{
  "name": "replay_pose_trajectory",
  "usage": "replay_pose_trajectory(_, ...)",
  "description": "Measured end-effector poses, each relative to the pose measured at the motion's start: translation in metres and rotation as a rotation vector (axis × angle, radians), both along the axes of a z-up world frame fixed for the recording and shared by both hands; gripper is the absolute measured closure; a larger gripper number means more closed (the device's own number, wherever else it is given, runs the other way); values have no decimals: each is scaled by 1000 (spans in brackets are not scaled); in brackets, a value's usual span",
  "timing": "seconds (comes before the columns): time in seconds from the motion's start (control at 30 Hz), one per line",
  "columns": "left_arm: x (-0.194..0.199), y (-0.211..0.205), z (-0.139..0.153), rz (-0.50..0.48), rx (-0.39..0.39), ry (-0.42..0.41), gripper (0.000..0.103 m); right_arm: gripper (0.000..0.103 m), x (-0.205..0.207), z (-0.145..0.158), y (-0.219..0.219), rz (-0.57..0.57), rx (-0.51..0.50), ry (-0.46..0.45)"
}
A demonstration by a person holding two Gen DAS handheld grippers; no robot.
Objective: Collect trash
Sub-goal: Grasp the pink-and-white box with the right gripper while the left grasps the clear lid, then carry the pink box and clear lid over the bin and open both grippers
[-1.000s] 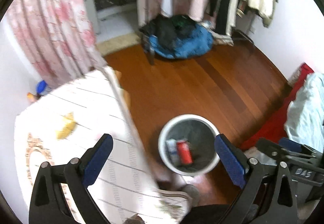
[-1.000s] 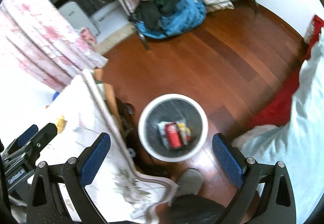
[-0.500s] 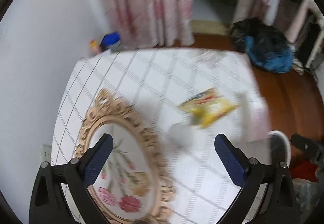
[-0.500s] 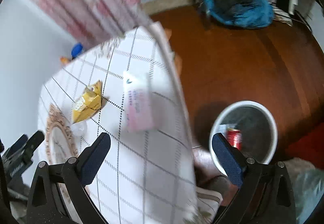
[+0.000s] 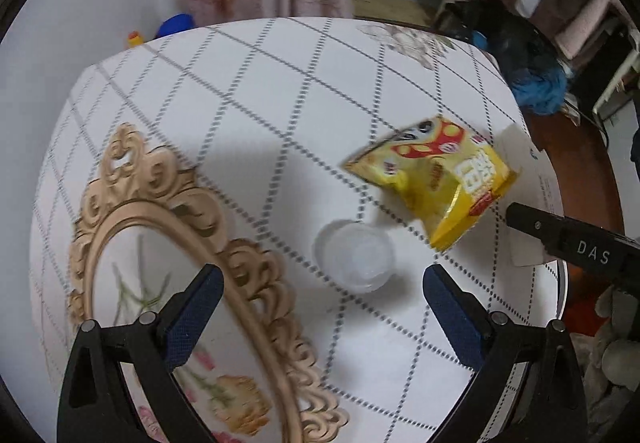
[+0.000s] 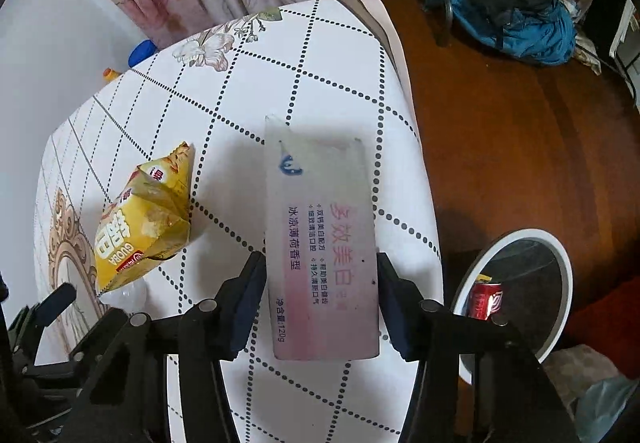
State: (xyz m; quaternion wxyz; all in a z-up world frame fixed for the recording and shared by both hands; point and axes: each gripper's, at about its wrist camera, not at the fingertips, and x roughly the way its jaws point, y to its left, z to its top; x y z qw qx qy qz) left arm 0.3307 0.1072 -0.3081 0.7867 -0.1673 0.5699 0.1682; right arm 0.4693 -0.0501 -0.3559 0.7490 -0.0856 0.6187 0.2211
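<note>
Right gripper is straddling box, jaws nearly touching its long sides (axis running forward); left gripper, spread, is facing cup

Your worktop wears a white cloth crossed by dotted grey-black diamonds, with a pale floral print at its far corner. The snack bag is yellow with red and white markings. The carton before you fades from white to pink, lettered in pink and dark blue. The cup is clear. The mirror frame is scrolled gold. Your bin has a white rim, a grey interior and a red can inside.
</note>
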Motion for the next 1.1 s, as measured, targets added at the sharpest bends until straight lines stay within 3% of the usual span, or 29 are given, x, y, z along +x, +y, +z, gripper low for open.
replay_pose_trajectory(0.1, 8, -4, 0, -29, 16, -11, 6, 49, -1, 0, 0, 4, -8, -5)
replay_pose_trajectory(0.17, 8, -6, 0, -36, 17, -4, 43, 52, -2, 1, 1, 4, -15, -10)
replay_pose_trajectory(0.3, 6, -6, -4, -42, 5, -7, 64, 53, 0, 3, 1, 5, -20, -16)
replay_pose_trajectory(0.73, -2, -8, 10, -45, 91, -41, 66, 54, -9, 8, 1, 23, -12, -22)
replay_pose_trajectory(1.1, -37, -17, 51, -12, 151, -95, 66, 54, -53, 49, -15, 37, 54, -68)
